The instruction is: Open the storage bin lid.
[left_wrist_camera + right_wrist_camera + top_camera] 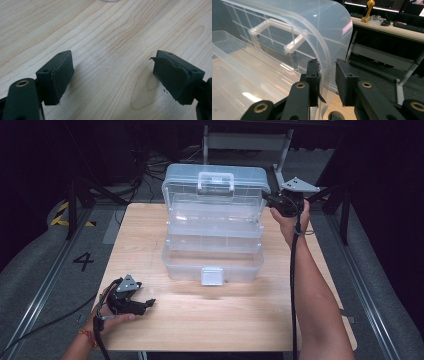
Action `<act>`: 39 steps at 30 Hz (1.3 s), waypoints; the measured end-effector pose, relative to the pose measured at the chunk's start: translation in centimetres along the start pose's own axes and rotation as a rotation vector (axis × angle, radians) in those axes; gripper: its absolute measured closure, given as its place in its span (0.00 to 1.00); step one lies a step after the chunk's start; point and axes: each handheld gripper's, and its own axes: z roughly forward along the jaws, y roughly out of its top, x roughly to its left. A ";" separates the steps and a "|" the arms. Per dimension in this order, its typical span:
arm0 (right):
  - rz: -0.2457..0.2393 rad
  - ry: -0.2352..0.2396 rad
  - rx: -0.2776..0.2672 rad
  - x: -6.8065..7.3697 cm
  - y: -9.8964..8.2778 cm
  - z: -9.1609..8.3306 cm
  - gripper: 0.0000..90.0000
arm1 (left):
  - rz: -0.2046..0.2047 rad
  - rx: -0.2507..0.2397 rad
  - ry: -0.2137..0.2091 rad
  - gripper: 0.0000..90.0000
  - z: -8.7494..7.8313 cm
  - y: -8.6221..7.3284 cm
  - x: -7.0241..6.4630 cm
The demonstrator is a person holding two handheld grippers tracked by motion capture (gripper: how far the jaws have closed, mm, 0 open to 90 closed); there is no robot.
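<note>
A clear plastic toolbox (212,260) stands open in the middle of the wooden table (225,320). Its lid (215,185) is raised upright at the back, with its white handle (215,181) on top. My right gripper (267,200) is at the lid's right edge. In the right gripper view its jaws (327,82) straddle the curved rim of the lid (312,30), shut on it. My left gripper (150,302) lies near the table's front left corner. Its pads (62,72) stand wide apart over bare wood, with nothing between them.
A white latch (212,275) hangs on the toolbox's front wall. The box's trays look empty. Beyond the table are a dark floor with cables (150,165) and a metal desk frame (247,140). A desk with monitors (387,25) stands behind the lid.
</note>
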 end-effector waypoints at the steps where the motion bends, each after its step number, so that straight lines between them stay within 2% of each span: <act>1: 0.003 0.000 0.000 0.0 0.0 0.0 0.82 | 0.000 0.000 0.001 0.19 0.0 0.0 0.0; 18: 0.051 0.047 -0.011 -1.7 0.5 1.4 0.86 | 0.005 0.001 -0.004 0.19 0.0 0.0 0.1; 19: 0.058 0.053 -0.015 -1.8 0.5 1.4 0.94 | 0.005 0.005 -0.002 0.19 0.0 0.0 0.1; 27: 0.038 0.041 0.007 -2.6 0.9 2.7 0.93 | 0.003 0.005 -0.003 0.19 0.0 0.0 0.1; 33: 0.069 0.038 0.023 -3.1 1.1 3.6 0.93 | 0.005 0.004 -0.003 0.19 0.0 0.0 0.1; 39: 0.069 0.038 0.036 -3.4 1.2 4.0 0.93 | 0.005 0.004 -0.003 0.19 0.0 0.0 0.1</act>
